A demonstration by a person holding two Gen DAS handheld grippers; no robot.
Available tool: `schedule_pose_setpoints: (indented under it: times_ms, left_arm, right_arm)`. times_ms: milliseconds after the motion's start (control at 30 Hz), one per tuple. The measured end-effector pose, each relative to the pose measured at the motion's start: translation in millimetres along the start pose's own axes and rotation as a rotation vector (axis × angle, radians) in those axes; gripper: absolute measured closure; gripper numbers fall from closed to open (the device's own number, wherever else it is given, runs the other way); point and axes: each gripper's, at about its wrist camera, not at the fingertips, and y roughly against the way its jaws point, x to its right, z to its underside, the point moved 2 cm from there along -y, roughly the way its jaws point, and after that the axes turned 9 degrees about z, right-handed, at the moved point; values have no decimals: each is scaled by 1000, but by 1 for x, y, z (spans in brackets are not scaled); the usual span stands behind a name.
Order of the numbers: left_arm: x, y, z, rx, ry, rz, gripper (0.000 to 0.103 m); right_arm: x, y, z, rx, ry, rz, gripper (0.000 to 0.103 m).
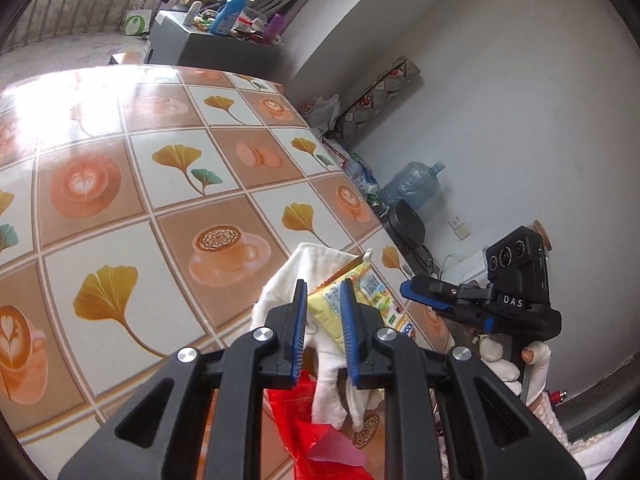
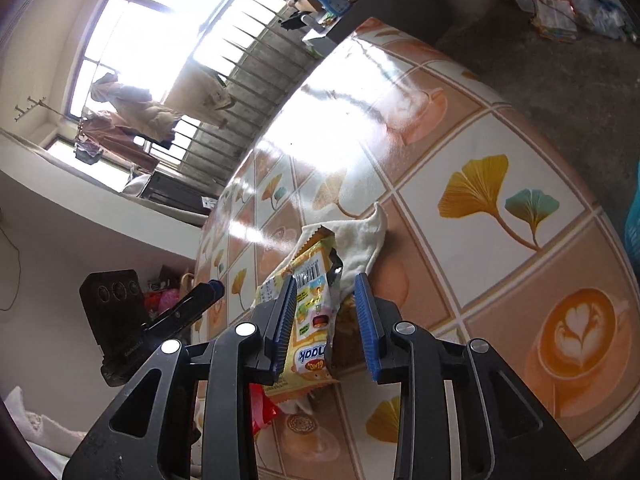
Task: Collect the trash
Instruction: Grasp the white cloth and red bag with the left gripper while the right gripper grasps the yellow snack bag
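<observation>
Left gripper [image 1: 323, 312] pinches a white cloth [image 1: 292, 276] and a yellow snack wrapper [image 1: 362, 292] bunched together, lifted just above the table [image 1: 140, 184]. Right gripper [image 2: 326, 304] has its jaws part spread around the same wrapper [image 2: 314, 312]; one pad seems to touch it, the other stands clear, so it does not look gripped. Directly below hangs a red plastic bag [image 1: 304, 412], probably the trash bag; its contents cannot be seen. The step in hand appears to be carrying gathered trash to that bag. Next, the bundle needs lowering over the bag's mouth and releasing. Farther off, the patterned table lies bare, with a cluttered cabinet [image 1: 208, 40] beyond.
</observation>
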Motion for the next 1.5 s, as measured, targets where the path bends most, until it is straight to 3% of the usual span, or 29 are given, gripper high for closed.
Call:
schedule_pose_setpoints:
  times_ms: [67,233,733,800,867,1300,1400,1500]
  left_arm:
    - [7,-10,1,-29,-18,4,87]
    - [4,-39,8,-104,-41,-75,87]
    - [-10,-53,13,-139,-18,-103,87]
    - [-9,-54,13,-140,-19,-103,87]
    - [-9,-53,13,-139,-17,-102,87]
    - [-2,-29,0,-94,-7,-34,87]
    - [2,-31,2,-116,-17,-23,86]
    - [2,-40,7,-161,-36,-64,84]
  right_arm:
    - [1,-8,4,-27,-10,2,74]
    - [-5,-14,8,-70,10,-25,74]
    - [-36,-15,4,-46,122,-38,75]
    - [-34,-19,7,-51,125,-22,77]
    - [-33,-21,9,-46,127,-6,95]
    - [-2,4,-3,44,-22,-95,100]
    - [13,0,-2,40,-77,-65,100]
    - [22,-4,2,37,-101,-11,99]
